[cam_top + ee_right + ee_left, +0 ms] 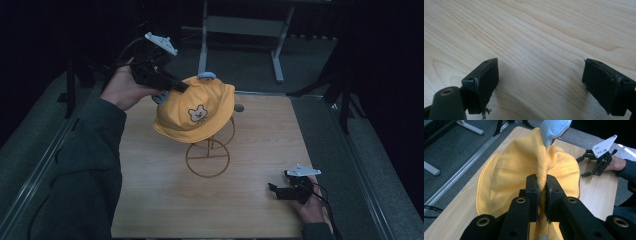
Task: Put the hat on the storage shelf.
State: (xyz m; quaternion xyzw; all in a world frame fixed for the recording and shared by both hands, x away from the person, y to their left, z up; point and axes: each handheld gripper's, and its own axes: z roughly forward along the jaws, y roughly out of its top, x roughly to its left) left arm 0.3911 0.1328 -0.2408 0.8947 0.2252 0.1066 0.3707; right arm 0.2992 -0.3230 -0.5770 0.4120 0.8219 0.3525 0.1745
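A dark room with a grey floor surrounded the pale wooden counter (165,200), and a metal table frame stood in the gloom beyond its far edge. Near the middle of the counter rose a wire hat stand (208,159), orange-brown, with a ring for a base. The yellow hat (196,111), marked with a small bear face on its front, sat draped over the top of that stand, tilted, with a pale blue ear (554,128) sticking up from its crown.

The left gripper (542,195) was at the hat's upper rear side, above the stand and on the person's left of it. Its jaws were closed tight on a pinched fold of the yellow fabric just below the blue ear, so the cloth bunched into a ridge between them. The right gripper (278,190) rested low on the counter, well apart from the stand toward the near right corner, its jaws spread wide with nothing but bare wood between them.

The step in hand looked like either lifting the hat off the stand or settling it on; the pictures could not tell which. If lifting, the next move would call for a steady upward pull so the brim cleared the stand's top without tipping the light wire frame. The free right gripper could hold the base ring down.
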